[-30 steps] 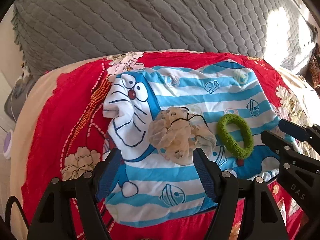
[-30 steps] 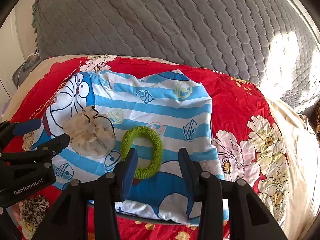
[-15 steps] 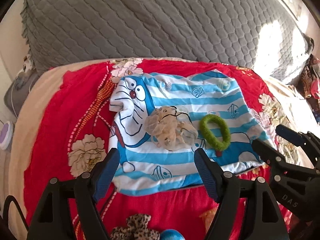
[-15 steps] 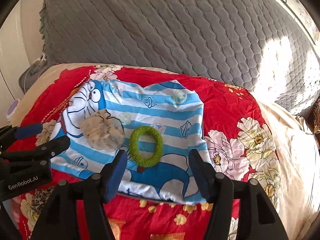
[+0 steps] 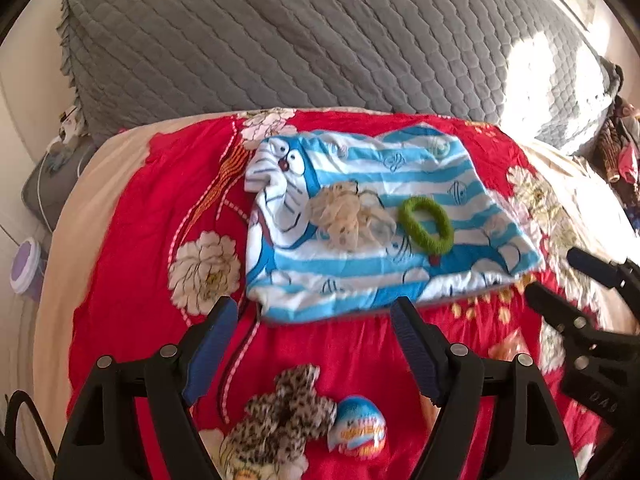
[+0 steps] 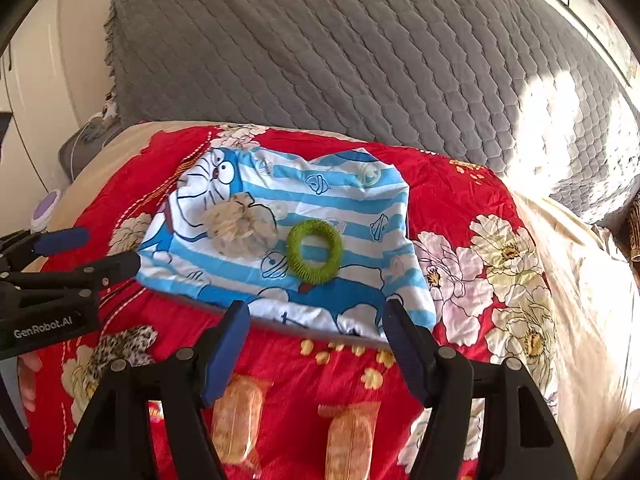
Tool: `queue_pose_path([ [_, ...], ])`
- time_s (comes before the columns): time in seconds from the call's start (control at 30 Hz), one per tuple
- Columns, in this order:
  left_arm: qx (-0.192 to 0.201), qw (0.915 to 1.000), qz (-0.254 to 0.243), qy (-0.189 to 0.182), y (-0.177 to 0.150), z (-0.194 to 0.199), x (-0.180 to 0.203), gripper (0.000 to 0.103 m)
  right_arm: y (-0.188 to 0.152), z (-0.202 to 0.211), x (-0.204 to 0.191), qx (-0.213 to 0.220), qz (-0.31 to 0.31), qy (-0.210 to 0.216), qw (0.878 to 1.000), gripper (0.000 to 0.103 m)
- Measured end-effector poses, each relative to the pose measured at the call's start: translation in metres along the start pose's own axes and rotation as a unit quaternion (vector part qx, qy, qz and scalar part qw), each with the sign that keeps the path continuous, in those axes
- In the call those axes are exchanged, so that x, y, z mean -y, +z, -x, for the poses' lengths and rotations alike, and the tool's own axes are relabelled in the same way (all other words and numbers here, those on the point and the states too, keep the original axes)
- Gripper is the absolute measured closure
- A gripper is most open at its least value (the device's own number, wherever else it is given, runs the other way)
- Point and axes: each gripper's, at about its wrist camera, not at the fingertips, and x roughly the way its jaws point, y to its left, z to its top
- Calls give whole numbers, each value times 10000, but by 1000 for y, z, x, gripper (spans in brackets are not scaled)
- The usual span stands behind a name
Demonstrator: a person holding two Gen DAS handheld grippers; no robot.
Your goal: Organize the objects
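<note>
A blue-and-white striped cartoon cloth (image 5: 360, 280) (image 6: 340, 200) lies spread on the red floral bedspread (image 5: 132, 240). On it rest a beige scrunchie (image 5: 348, 220) (image 6: 240, 226) and, to its right, a green hair ring (image 5: 405, 218) (image 6: 316, 276). My left gripper (image 5: 316, 312) hangs open over the cloth's near edge, holding nothing. My right gripper (image 6: 316, 312) is beside it on the right, its jaws opening with nothing between them. Nearer to me lie a leopard-print scrunchie (image 5: 280, 420) (image 6: 120, 344), a small blue ball (image 5: 357, 432) and two wrapped snack packets (image 6: 236, 420) (image 6: 350, 440).
A grey quilted cover (image 5: 320, 40) rises behind the bedspread. A purple-lidded tub (image 5: 24, 268) stands off the bed's left side. Sunlit cream bedding (image 6: 580, 280) stretches to the right. A person's fingers (image 6: 28, 384) show at the lower left in the right wrist view.
Both grippers drew back and up from the cloth, and the right jaws widened. The leopard scrunchie, the ball and the snack packets came into view. The green ring stays on the cloth.
</note>
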Motion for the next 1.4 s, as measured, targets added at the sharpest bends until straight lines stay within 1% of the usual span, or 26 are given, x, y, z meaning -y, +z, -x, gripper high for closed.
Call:
queue_pose_path([
  [0.07, -26, 10000, -71, 17, -8, 4, 0, 23, -4, 9, -2, 36, 28, 31, 10000, 34],
  [0.3, -69, 9999, -55, 111, -32, 25, -8, 23, -18, 36, -8, 188, 102, 96, 9997, 33],
  [0.37, -34, 9999, -62, 156, -37, 32, -9, 23, -23, 43, -8, 216, 122, 100, 9996, 33],
  [0.57, 25, 9999, -59, 126, -50, 52, -9, 23, -39, 61, -6, 279, 78, 108, 9995, 32],
  [0.77, 160, 9994, -205, 228, -68, 69, -4, 23, -51, 77, -6, 315, 24, 164, 9994, 31],
  [0.9, 135, 9998, -44, 131, -80, 74, -7, 23, -59, 91, -13, 410, 93, 167, 9990, 27],
  [1.07, 115, 9997, 31, 204, -95, 83, -6, 23, -65, 105, -20, 465, 149, 287, 9984, 26],
  [1.13, 129, 9997, 41, 224, -98, 88, -5, 23, -67, 111, -23, 507, 148, 296, 9982, 21],
  [1.23, 191, 9993, 46, 324, -101, 95, -4, 23, -69, 119, -27, 557, 141, 312, 9979, 18],
  [1.3, 212, 9993, 73, 299, -102, 99, -6, 23, -70, 122, -28, 556, 86, 325, 9979, 15],
  [1.4, 241, 9990, 127, 345, -104, 105, -9, 22, -73, 125, -28, 540, 33, 338, 9980, 13],
])
